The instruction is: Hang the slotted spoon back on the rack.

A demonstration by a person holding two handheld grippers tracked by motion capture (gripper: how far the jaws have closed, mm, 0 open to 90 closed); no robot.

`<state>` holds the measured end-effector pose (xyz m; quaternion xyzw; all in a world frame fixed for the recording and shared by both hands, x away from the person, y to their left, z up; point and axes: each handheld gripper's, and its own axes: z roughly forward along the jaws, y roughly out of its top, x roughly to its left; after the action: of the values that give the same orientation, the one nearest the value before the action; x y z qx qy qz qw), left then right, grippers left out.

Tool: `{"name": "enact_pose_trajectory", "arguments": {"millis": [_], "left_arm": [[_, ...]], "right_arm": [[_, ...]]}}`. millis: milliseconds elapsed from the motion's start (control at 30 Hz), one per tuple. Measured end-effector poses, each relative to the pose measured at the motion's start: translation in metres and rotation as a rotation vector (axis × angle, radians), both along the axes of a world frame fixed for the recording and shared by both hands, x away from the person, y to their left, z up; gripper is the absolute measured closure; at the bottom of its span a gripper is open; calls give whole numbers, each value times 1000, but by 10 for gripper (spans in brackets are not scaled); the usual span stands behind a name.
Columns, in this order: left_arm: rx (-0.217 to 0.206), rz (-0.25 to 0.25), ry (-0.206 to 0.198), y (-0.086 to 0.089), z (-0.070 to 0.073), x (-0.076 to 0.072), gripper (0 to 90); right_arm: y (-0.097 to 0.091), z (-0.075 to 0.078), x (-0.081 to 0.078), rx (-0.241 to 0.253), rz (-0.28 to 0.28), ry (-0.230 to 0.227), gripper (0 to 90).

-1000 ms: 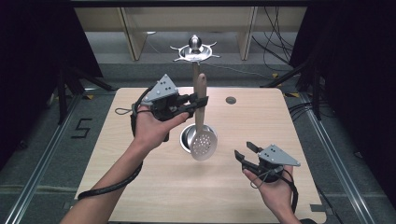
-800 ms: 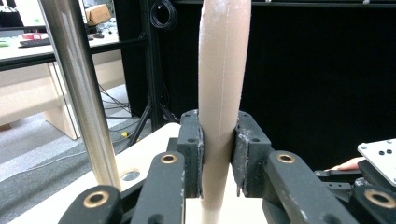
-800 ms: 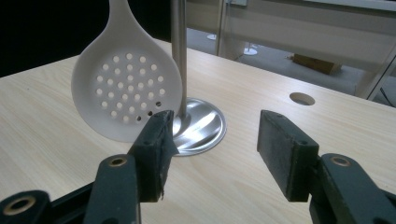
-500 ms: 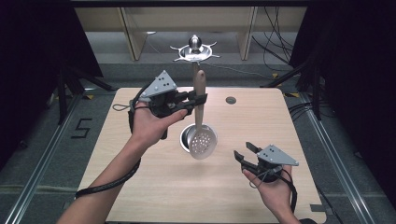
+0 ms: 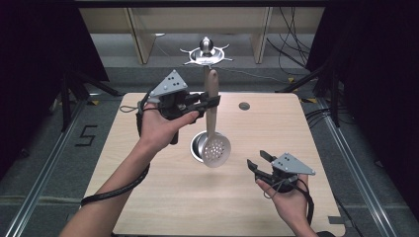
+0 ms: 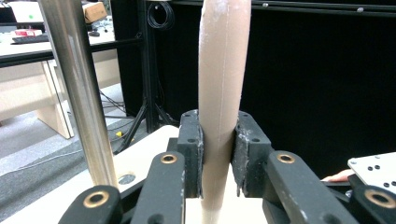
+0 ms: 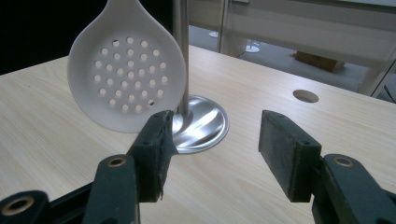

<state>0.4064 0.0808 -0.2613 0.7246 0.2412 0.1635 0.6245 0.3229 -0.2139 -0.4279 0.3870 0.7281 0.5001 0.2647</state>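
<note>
The wooden table (image 5: pixel 148 207) carries a steel stand: a round base (image 5: pixel 197 144) near the middle, a pole (image 6: pixel 79 88) rising from it, and a hook crown (image 5: pixel 206 53) at the top. Over the last second my left gripper (image 5: pixel 207 102) has carried the slotted spoon (image 5: pixel 216 148) upward and a little toward the far edge; the bowl that hung low over the base a second ago now sits higher and closer to the pole. I read that as the lift toward the crown being well under way, with the hanging itself not yet done.

In the left gripper view the jaws are clamped on the spoon's tan handle (image 6: pixel 219 93), one pad on each side, and the handle stands upright just beside the pole. The spoon hangs bowl down, clear of the table, its perforated white bowl (image 7: pixel 126 79) in front of the pole above the base.

My right gripper (image 5: pixel 259 165) has barely shifted; it rests low over the near right of the table, jaws spread with nothing between them, pointing at the bowl.

I can't make out from the high view whether the handle's top end has a hole or loop, so how it will catch a hook is uncertain.

A small round hole (image 5: pixel 244 105) in the tabletop lies well apart from all this.
</note>
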Motion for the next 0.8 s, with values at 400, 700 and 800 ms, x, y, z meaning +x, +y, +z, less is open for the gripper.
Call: {"name": "enact_pose_trajectory", "arguments": {"millis": [400, 700, 800], "left_arm": [[6, -1, 10, 0, 2, 3, 743], [6, -2, 22, 1, 4, 6, 742], [-2, 0, 31, 1, 3, 8, 743]], "right_arm": [[0, -1, 2, -6, 11, -19, 451], [-1, -1, 2, -20, 13, -16, 451], [-1, -1, 2, -22, 15, -13, 450]]}}
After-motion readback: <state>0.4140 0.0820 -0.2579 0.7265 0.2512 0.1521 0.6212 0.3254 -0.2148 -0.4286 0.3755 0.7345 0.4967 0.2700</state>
